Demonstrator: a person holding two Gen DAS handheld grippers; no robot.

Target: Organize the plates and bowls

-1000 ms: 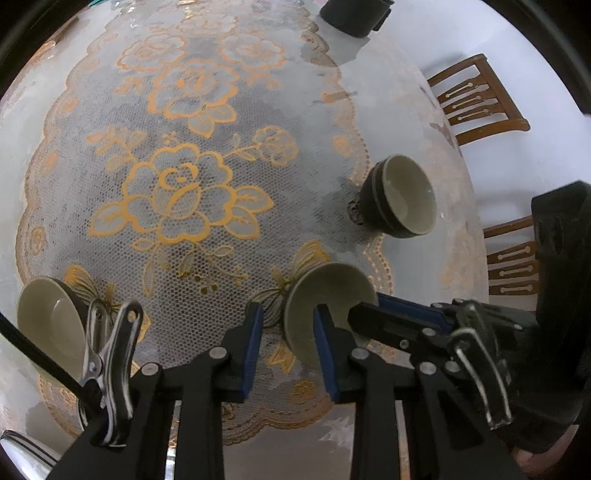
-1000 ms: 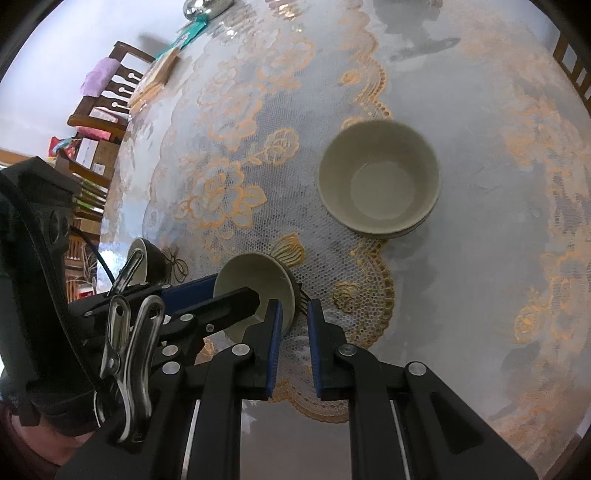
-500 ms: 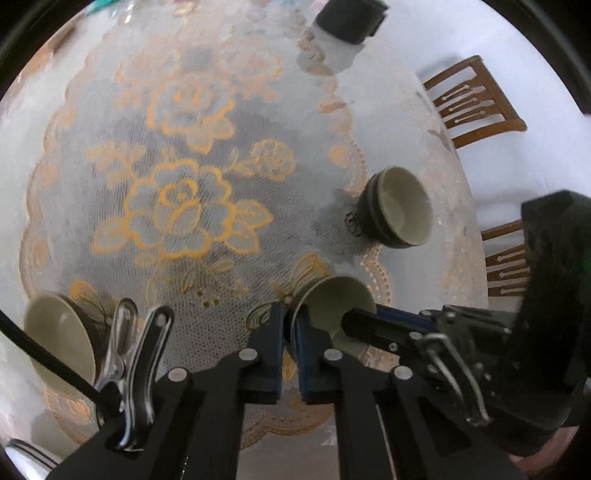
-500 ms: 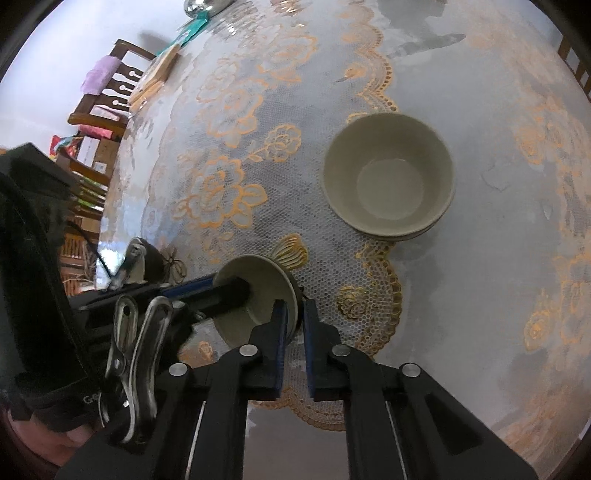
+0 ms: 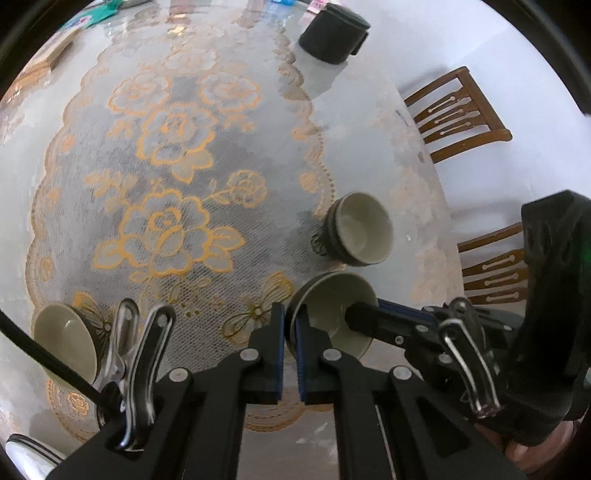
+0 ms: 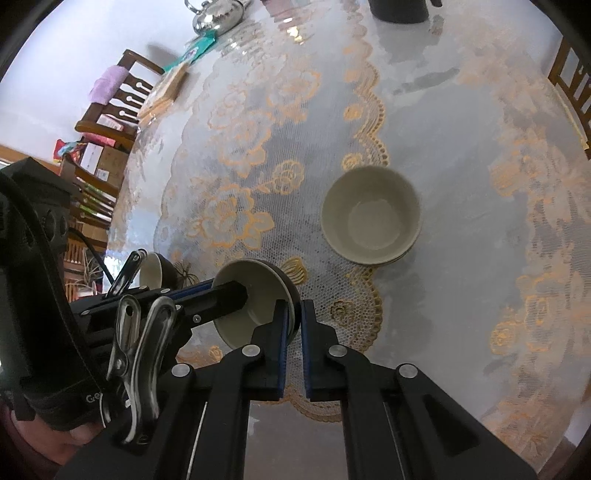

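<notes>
While both grippers pinch one bowl (image 5: 332, 310), stacked bowls (image 5: 360, 229) sit near.

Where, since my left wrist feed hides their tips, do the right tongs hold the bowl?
Observer: The right tongs are shut on the bowl's near rim, one finger inside, one outside.
Operator: Anything on the table that I miss?
Observer: A kettle stands at the far edge.
Operator: And off the table?
Observer: A purple cloth hangs on a chair.
</notes>
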